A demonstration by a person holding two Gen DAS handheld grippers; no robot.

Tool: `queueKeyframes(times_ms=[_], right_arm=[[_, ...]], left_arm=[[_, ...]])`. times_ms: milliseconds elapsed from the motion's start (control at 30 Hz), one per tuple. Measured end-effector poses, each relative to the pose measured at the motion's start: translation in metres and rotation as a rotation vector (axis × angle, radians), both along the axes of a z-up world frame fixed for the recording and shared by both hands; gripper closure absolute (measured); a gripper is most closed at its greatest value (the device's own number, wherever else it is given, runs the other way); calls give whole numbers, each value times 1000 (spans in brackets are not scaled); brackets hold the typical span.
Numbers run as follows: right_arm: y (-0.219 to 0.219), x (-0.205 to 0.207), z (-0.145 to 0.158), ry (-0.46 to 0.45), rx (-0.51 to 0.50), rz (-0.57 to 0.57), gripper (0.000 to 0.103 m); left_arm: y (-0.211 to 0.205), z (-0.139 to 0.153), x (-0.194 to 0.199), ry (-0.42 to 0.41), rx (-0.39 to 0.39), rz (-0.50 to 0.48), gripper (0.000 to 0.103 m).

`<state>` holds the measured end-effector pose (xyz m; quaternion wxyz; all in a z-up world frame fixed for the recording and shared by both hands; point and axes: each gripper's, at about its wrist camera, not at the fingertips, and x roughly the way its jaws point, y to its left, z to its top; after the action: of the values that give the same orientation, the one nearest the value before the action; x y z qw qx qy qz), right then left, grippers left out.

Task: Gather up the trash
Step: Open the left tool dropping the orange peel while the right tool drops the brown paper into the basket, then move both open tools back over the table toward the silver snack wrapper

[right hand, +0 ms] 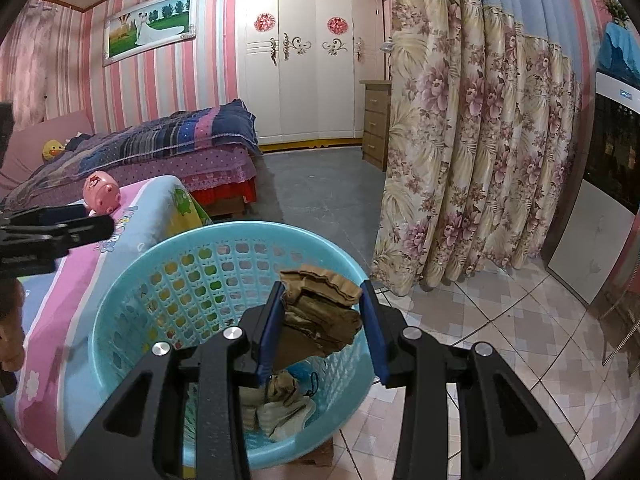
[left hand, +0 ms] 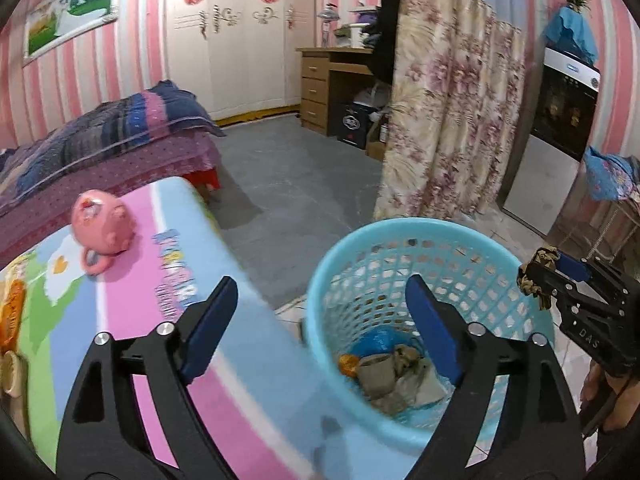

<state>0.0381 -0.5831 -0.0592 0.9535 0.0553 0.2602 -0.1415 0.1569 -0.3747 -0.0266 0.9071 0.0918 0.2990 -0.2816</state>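
Observation:
A light-blue plastic basket [left hand: 344,272] stands on the floor beside the table and also shows in the right wrist view [right hand: 132,292]. It holds crumpled paper, a blue bag and an orange scrap [left hand: 394,372]. My right gripper [right hand: 322,304] is shut on a crumpled piece of brown cardboard [right hand: 320,312] and holds it over the basket; it also shows at the right of the left wrist view [left hand: 540,276]. My left gripper [left hand: 320,316] is open and empty, above the table edge and the basket's left rim.
A table with a pink, blue and green cartoon cover [left hand: 132,300] stands left of the basket, with a pink toy pig [left hand: 102,224] on it. A bed [right hand: 160,148] lies behind. A floral curtain [right hand: 472,160] and an appliance [left hand: 560,128] are to the right.

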Motion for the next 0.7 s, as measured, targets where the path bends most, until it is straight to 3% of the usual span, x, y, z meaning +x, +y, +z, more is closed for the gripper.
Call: queueKeyframes(times_ms=[167, 200, 233, 267, 367, 433, 700], right_arm=[[10, 15, -2, 23, 8, 18, 62], [13, 17, -2, 21, 6, 18, 51], [17, 17, -1, 13, 0, 2, 30], [19, 16, 0, 6, 1, -4, 23], [26, 16, 2, 9, 8, -9, 18], [33, 15, 5, -1, -9, -23, 9], [74, 16, 31, -60, -38, 18, 5]], left_arm=[[35, 4, -6, -19, -6, 57, 12], [42, 6, -6, -18, -8, 70, 12], [51, 8, -6, -18, -12, 84, 12], [57, 10, -7, -18, -15, 93, 12], [83, 17, -11, -32, -26, 135, 8], [102, 23, -14, -45, -28, 166, 8], [179, 37, -21, -73, -12, 274, 6]])
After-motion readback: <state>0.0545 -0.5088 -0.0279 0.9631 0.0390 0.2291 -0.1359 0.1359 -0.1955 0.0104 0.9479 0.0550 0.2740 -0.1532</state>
